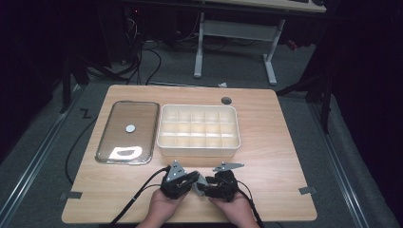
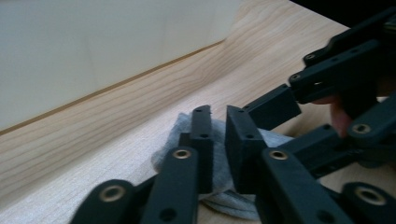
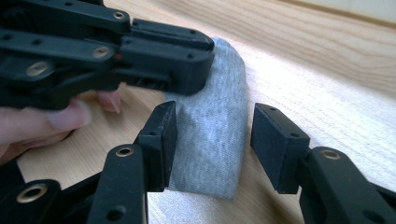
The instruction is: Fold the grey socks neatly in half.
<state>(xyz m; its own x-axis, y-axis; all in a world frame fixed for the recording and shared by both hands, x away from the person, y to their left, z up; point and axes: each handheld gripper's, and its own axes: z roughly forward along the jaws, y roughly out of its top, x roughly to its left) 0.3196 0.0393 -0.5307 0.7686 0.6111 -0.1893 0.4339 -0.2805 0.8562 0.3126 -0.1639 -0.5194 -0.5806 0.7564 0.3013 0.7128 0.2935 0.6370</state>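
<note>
A wooden table [image 1: 266, 142] seen from above. On its left side lies a flat, clear lid [image 1: 128, 131] with a metal rim and a small round knob at its middle. To the right of the lid, just beside it, stands a cream plastic box [image 1: 198, 151] divided into many small compartments.

Nearer to me, at the front edge of the table, my two hands hold black grippers pointed toward each other, with a small folded piece of grey cloth [image 1: 199, 184] lying on the wood between them.

My left gripper [image 1: 193, 179] is on the left side of the cloth. In the left gripper view its jaws stand close together with a narrow gap, and the grey cloth [image 2: 187, 135] lies under and behind their tips; I cannot tell for sure whether the pads pinch it.

My right gripper [image 1: 205, 186] is on the right side of the cloth. In the right gripper view its jaws stand wide apart, one on each side of the grey cloth [image 3: 215, 135], neither pad pressing on it. The left gripper's jaws reach across the far end of the cloth in that view.
</note>
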